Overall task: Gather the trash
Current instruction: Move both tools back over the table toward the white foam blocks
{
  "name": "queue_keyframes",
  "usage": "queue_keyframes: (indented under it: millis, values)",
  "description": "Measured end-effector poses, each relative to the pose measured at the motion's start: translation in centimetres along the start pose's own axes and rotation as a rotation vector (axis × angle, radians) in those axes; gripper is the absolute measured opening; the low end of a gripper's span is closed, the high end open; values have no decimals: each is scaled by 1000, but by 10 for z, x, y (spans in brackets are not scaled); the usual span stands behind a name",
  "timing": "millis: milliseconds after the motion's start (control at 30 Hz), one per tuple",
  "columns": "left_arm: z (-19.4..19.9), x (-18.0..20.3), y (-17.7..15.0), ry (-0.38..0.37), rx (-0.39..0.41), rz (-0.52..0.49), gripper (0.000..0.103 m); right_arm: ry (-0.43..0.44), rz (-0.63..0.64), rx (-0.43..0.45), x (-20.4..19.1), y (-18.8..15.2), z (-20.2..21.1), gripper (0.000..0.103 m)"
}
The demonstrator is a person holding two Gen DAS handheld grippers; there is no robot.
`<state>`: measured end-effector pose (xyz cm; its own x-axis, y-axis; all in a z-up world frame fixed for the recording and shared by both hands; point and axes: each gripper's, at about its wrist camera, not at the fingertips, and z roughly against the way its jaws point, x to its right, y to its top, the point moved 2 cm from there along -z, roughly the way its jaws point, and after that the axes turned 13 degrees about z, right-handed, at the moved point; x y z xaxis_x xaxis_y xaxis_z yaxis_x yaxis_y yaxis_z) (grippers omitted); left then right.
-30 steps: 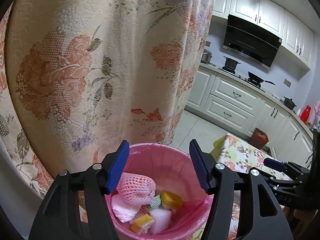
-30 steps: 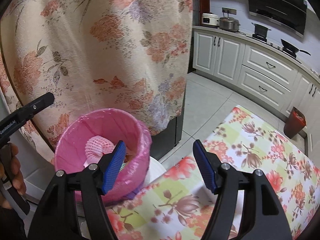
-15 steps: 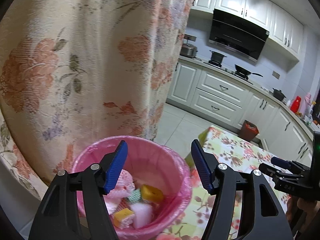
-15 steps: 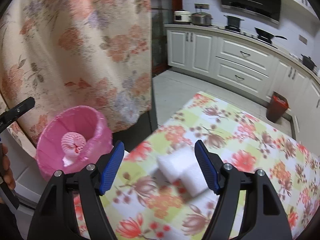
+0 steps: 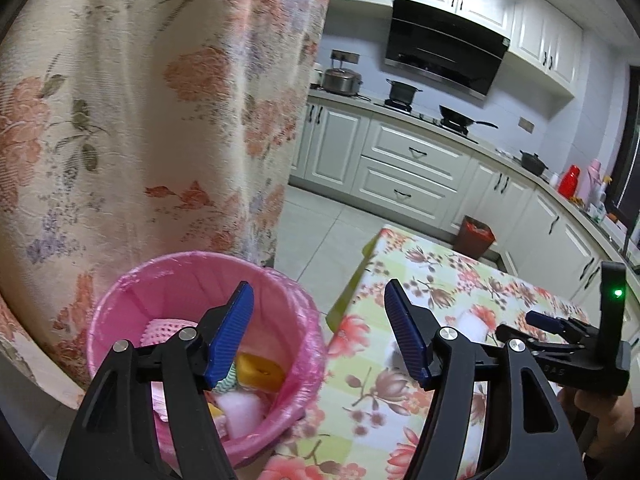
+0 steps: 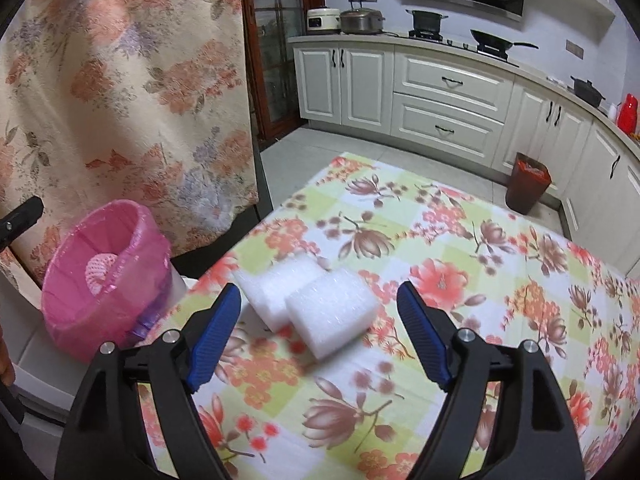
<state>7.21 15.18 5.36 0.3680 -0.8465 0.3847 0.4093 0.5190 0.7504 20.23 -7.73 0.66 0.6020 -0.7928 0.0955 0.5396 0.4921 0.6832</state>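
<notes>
A pink-lined trash bin (image 5: 192, 280) stands beside the floral table and holds foam netting, yellow and white pieces. It also shows in the right wrist view (image 6: 76, 280). My left gripper (image 5: 320, 332) is open and empty, above the bin's right rim. My right gripper (image 6: 320, 332) is open and empty, just above the table with two white foam blocks (image 6: 328, 308) lying between and ahead of its fingers. The right gripper also shows in the left wrist view (image 5: 544, 324).
The floral tablecloth (image 6: 480, 280) covers the table to the right. A floral curtain (image 5: 140, 120) hangs behind the bin. Kitchen cabinets (image 6: 448, 92) and a small red floor bin (image 6: 528, 184) stand beyond.
Both grippers have swung right, away from the bin toward the table. The white foam blocks have come into view between the right gripper's fingers.
</notes>
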Motion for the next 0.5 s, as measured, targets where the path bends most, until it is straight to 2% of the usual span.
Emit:
queue_keyframes:
  millis: [267,500]
  values:
    - [-14,14,-11,-11,-36,-23,63,14,-4,-53,4,-15,-25,86]
    - [-27,20,-15,-12,-59,-33,63,22,-12,-96,9,-24,-50,87]
